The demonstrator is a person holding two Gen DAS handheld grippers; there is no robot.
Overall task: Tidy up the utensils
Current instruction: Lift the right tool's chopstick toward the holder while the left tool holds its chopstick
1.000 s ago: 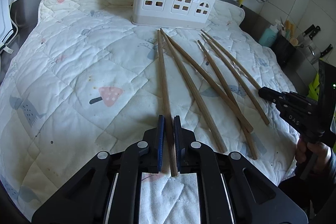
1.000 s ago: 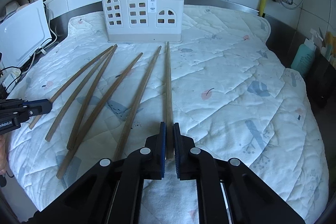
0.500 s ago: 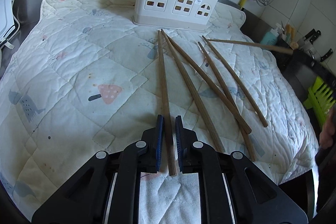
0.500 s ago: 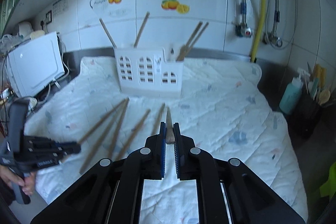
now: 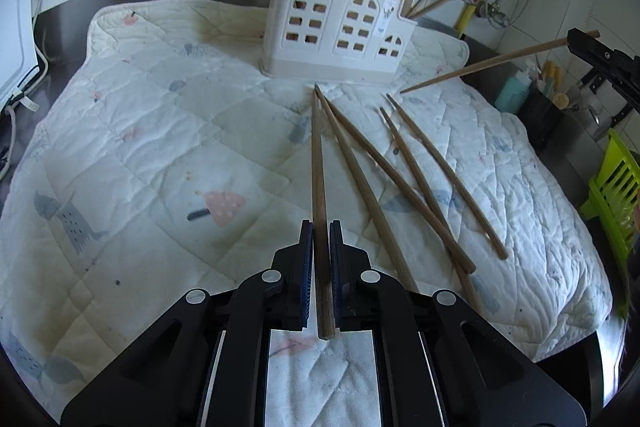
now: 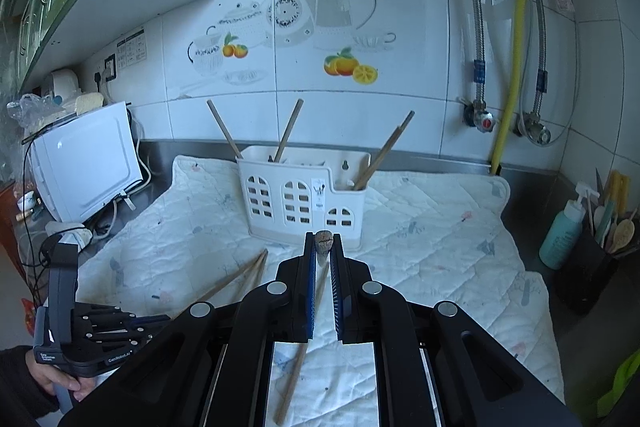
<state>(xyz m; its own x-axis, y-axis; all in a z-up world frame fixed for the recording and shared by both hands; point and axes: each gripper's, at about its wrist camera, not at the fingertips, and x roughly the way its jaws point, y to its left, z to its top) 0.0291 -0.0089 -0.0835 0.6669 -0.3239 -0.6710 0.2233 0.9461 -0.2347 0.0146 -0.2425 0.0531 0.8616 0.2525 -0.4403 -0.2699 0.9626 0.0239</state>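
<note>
A white utensil holder (image 5: 340, 31) (image 6: 304, 195) stands at the back of the quilted mat (image 5: 160, 147), with a few chopsticks leaning in it. Several wooden chopsticks (image 5: 400, 179) lie fanned out in front of it. My left gripper (image 5: 320, 227) sits low over the mat, its jaws closing onto the leftmost chopstick (image 5: 318, 155), pads against its sides. My right gripper (image 6: 323, 239) is shut on another chopstick (image 5: 500, 61), held in the air right of the holder. Its thick end (image 6: 324, 238) shows between the fingertips. The right gripper (image 5: 572, 37) also shows in the left wrist view.
A white appliance (image 6: 88, 163) with cables stands left of the mat. A teal bottle (image 6: 564, 231) and a black pot of utensils (image 6: 592, 267) are at the right, and a green rack (image 5: 616, 195) is nearer. A hand (image 6: 52, 383) holds the left gripper.
My right gripper has risen off the mat with its chopstick and now looks at the wall and holder. The left gripper has stayed put, its jaws narrowing on the leftmost chopstick.
</note>
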